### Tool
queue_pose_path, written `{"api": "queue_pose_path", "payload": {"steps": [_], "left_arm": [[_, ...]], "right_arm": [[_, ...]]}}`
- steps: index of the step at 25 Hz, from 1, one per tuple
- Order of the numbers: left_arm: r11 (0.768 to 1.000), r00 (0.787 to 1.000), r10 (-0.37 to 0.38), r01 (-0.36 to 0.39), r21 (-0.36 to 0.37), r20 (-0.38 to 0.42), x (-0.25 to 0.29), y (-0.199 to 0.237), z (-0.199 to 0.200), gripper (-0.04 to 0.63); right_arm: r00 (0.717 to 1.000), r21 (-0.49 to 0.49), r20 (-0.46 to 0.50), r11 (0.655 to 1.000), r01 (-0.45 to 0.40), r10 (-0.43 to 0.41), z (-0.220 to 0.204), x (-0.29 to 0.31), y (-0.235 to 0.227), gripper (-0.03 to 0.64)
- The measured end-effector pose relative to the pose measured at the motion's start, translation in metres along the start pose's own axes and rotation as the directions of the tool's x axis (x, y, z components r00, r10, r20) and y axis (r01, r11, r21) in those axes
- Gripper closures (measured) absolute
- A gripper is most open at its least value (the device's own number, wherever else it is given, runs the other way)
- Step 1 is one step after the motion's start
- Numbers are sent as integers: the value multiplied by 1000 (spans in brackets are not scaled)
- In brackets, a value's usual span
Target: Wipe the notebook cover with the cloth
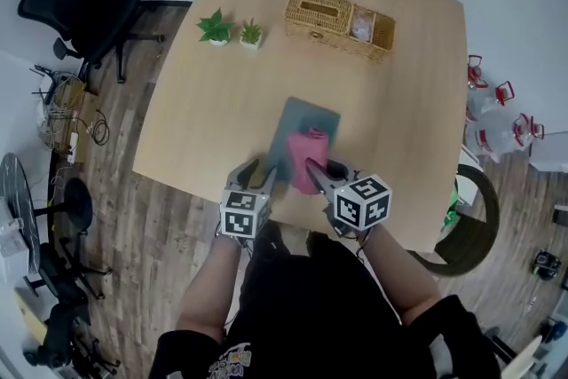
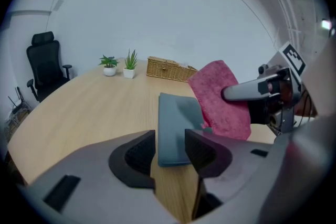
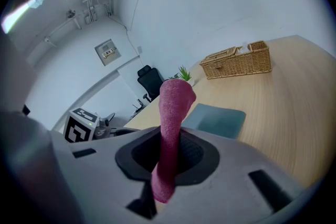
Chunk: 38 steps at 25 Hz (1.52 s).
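A grey-blue notebook (image 1: 312, 117) lies flat on the wooden table (image 1: 195, 129), near its front edge. My right gripper (image 1: 321, 169) is shut on a pink cloth (image 1: 308, 151), which hangs over the notebook's near half. In the right gripper view the cloth (image 3: 172, 113) stands up from between the pads, with the notebook (image 3: 215, 119) beyond it. My left gripper (image 1: 260, 173) is at the notebook's near left corner. In the left gripper view the notebook's near end (image 2: 176, 123) shows in the gap of the open jaws, and the cloth (image 2: 220, 97) hangs to its right.
A wicker basket (image 1: 342, 22) stands at the table's far side, with two small potted plants (image 1: 215, 28) to its left. A black office chair (image 1: 75, 0) is on the floor beyond the table's left corner. Water bottles (image 1: 497, 115) stand on the floor at the right.
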<state>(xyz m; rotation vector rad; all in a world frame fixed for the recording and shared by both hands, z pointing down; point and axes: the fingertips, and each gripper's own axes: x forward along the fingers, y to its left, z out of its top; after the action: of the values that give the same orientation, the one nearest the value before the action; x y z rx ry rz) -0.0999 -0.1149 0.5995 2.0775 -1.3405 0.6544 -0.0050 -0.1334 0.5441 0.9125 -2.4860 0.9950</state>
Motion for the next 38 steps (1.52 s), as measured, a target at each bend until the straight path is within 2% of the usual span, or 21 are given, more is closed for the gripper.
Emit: {"api": "queue_pose_path", "payload": {"steps": [9, 14, 16, 20, 22, 27, 34, 38], "left_arm": [[999, 991, -41, 42, 2, -126, 26, 8, -20, 468], [997, 980, -79, 78, -13, -181, 32, 5, -25, 466], [996, 979, -90, 88, -23, -182, 33, 4, -25, 468], [988, 978, -128, 112, -104, -166, 34, 5, -27, 466], [985, 977, -145, 127, -120, -155, 34, 6, -27, 468], [983, 977, -156, 139, -120, -145, 34, 7, -27, 468], [981, 974, -168, 151, -121, -149, 35, 7, -27, 468], [981, 975, -168, 151, -120, -148, 35, 6, -27, 469]], "right_arm": [[996, 52, -68, 997, 55, -51, -30, 8, -5, 558], [992, 73, -110, 995, 64, -56, -46, 14, -7, 558], [990, 74, -129, 995, 67, -57, -52, 17, -8, 558], [982, 63, -180, 996, 70, -57, -64, 22, -9, 558], [975, 50, -213, 996, 72, -60, -72, 26, -10, 558], [956, 8, -282, 996, 92, -86, -88, 32, -15, 558], [931, -90, -341, 990, 106, -131, -89, 35, -25, 557], [926, -91, -354, 991, 102, -128, -87, 33, -33, 557]]}}
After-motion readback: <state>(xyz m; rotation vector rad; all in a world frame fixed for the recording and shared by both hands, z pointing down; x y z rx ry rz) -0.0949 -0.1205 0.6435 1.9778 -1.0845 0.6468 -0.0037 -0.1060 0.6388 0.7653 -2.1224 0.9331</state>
